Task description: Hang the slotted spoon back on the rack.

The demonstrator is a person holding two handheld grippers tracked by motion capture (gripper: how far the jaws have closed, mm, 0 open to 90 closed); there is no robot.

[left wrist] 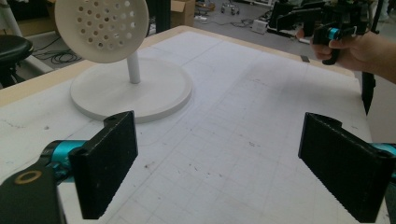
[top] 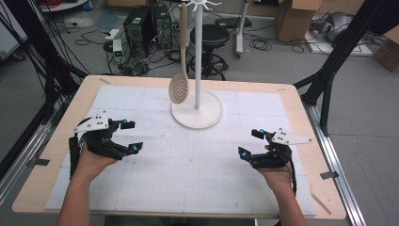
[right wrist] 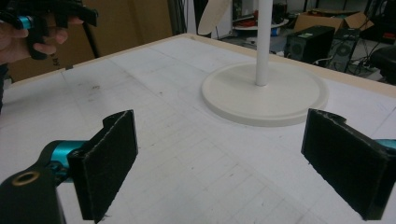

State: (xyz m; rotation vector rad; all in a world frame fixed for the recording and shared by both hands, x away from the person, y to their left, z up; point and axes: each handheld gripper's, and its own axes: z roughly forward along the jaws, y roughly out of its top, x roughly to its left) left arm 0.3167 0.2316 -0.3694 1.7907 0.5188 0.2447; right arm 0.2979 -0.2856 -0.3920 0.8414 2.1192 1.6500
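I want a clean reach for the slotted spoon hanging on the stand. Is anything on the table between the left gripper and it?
Nothing visible. Bare mat lies between the open left gripper and the slotted spoon, hanging beside the stand's pole.

Open white mat (top: 188,160) between left gripper (top: 128,136) and right gripper (top: 250,142), free to cross. Blocked at far centre by 1 stand (top: 197,110), slotted spoon (top: 179,88) hanging just above its base; room either side.
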